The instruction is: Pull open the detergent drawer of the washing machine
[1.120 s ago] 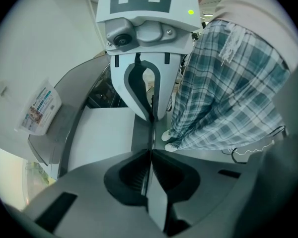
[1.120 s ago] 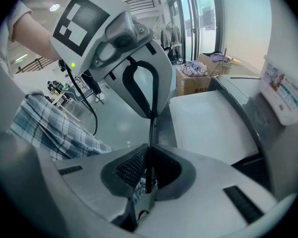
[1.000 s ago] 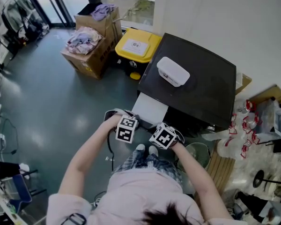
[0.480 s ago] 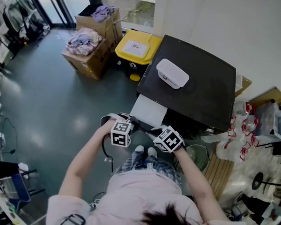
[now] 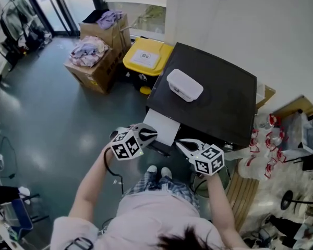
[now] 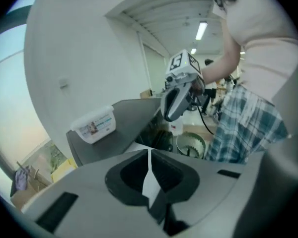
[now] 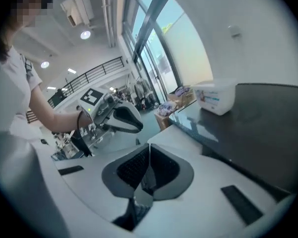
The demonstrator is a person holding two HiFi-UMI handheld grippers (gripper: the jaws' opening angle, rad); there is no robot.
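**Before the washer's front edge: both grippers closed and empty**

At ten o'clock in the head view, cardboard boxes (image 5: pixel 96 61) of clothes and a yellow bin (image 5: pixel 146 56) stand well apart from my work. The floor on that side therefore gives open room. My left gripper (image 5: pixel 150 134) hangs at seven o'clock of the washing machine (image 5: pixel 219 103). Its jaws are pressed together on nothing, having just closed the last bit. Just beside its tips, at the machine's front left corner, is a white panel (image 5: pixel 164 123). I judge the detergent drawer is there, but I cannot tell if it is already out. My right gripper (image 5: pixel 183 145), at six o'clock, is equally closed and empty, aimed at the same edge. I think both are raised for the approach. Bags (image 5: pixel 274 139) crowd four o'clock.
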